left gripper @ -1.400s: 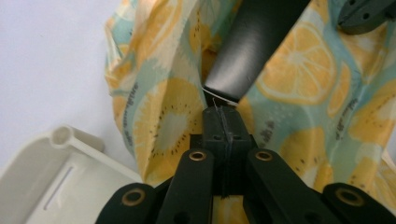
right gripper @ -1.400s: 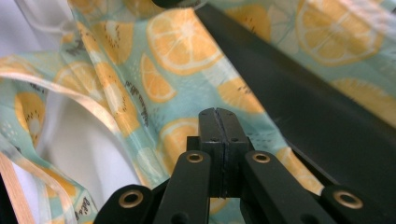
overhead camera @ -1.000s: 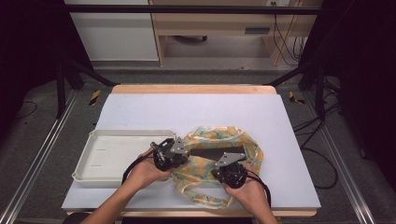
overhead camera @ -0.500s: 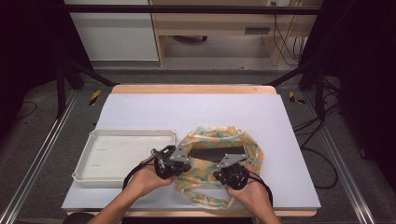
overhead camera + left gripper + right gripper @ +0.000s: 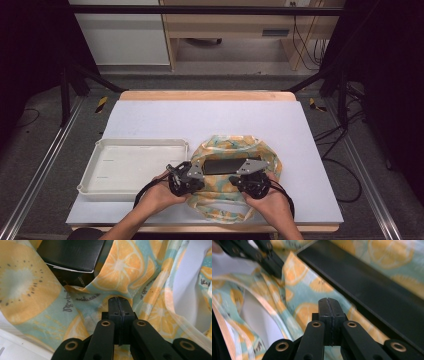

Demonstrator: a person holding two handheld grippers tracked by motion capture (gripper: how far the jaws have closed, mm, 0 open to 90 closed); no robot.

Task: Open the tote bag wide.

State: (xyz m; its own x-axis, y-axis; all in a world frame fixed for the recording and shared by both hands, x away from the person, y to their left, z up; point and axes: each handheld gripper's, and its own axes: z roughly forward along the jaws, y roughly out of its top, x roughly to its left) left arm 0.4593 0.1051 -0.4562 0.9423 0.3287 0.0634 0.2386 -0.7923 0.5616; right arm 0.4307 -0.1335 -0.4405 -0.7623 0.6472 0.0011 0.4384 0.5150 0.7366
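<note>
A cloth bag (image 5: 235, 145) printed with orange slices lies on the white table, with a flat black box (image 5: 227, 166) inside it. My left gripper (image 5: 201, 174) is at the bag's near left rim. In the left gripper view its jaws (image 5: 119, 300) are shut, and a fold of the bag (image 5: 120, 267) rises to their tip beside the box (image 5: 72, 252). My right gripper (image 5: 240, 175) sits at the near right rim. Its jaws (image 5: 328, 301) are pressed together over the bag (image 5: 304, 285), next to the box (image 5: 372, 290); whether they pinch cloth I cannot tell. The left gripper's fingers (image 5: 270, 261) hold a cloth peak there.
An empty white tray (image 5: 100, 172) stands left of the bag, close to my left hand. The table's near edge (image 5: 200, 227) runs just below both hands. The far half of the table (image 5: 210, 117) is bare white surface.
My left gripper has drawn toward the near edge and sunk a little, its cloth fold coming with it. The right gripper has stayed in place.
</note>
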